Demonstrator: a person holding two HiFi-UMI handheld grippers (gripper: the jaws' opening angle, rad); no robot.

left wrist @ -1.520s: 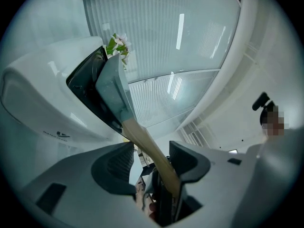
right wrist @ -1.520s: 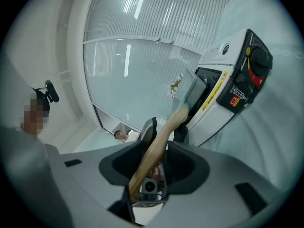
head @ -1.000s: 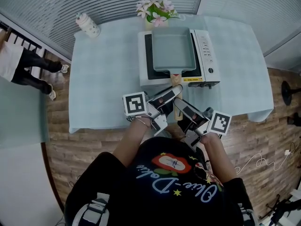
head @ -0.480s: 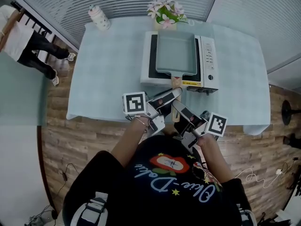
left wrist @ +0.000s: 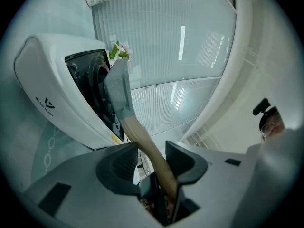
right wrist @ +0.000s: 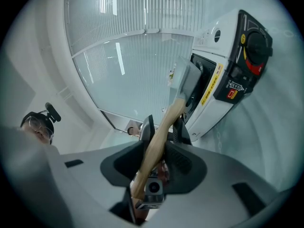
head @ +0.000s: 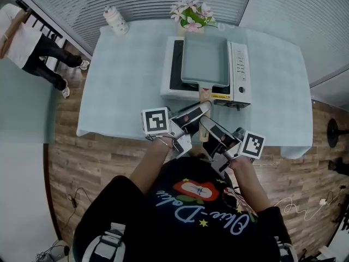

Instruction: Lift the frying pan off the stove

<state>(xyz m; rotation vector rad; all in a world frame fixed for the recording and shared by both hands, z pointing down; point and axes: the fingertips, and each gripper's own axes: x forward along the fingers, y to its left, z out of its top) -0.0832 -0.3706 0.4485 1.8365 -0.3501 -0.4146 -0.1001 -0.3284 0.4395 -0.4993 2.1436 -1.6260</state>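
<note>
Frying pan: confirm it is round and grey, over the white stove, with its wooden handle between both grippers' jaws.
Not round: the head view shows a rectangular grey frying pan over the white stove, its wooden handle between the jaws of the left gripper and right gripper.

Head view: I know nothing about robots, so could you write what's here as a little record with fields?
frying pan: grey, rectangular, over the white stove
wooden handle: points toward the person
left gripper: handle between its jaws, grip unclear
right gripper: shut on the wooden handle
table: pale cloth, with flowers and bottle at the far edge
</note>
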